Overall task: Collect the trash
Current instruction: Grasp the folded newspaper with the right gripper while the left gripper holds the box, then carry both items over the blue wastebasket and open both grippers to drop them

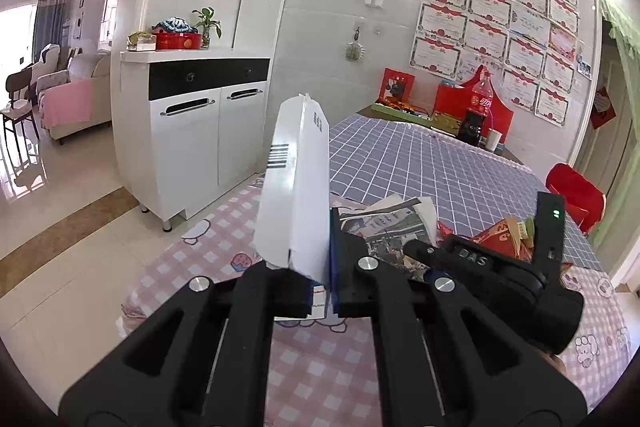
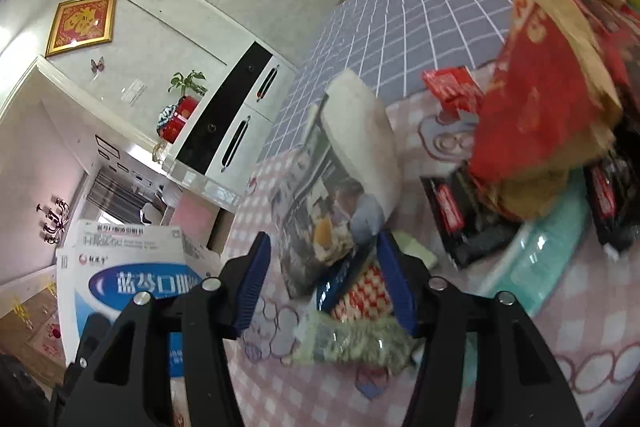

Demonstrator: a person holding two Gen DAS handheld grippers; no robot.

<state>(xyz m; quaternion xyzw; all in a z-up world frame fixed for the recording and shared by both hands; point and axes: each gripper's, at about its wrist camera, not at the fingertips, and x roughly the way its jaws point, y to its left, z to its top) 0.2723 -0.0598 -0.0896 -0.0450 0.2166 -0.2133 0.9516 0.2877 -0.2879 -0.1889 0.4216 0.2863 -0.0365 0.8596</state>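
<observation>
My left gripper (image 1: 320, 287) is shut on a white medicine box (image 1: 296, 183) with a barcode, held upright above the pink checked tablecloth (image 1: 320, 355). The same box (image 2: 132, 283) shows blue and white at the lower left of the right wrist view. My right gripper (image 2: 324, 275) is open, its blue pads either side of a crumpled printed paper (image 2: 316, 211) and a blue and red-checked wrapper (image 2: 360, 291) on the table. A greenish wrapper (image 2: 360, 343) lies beneath it. A red paper bag (image 2: 536, 99) of trash sits right of it on a teal bowl (image 2: 536, 259).
Red and black snack wrappers (image 2: 456, 211) lie by the bowl. A blue grid cloth (image 1: 420, 163) covers the far table, with a cola bottle (image 1: 480, 107) and red boxes at the wall. A white cabinet (image 1: 192, 131) stands left of the table. A red chair (image 1: 576, 191) is at the right.
</observation>
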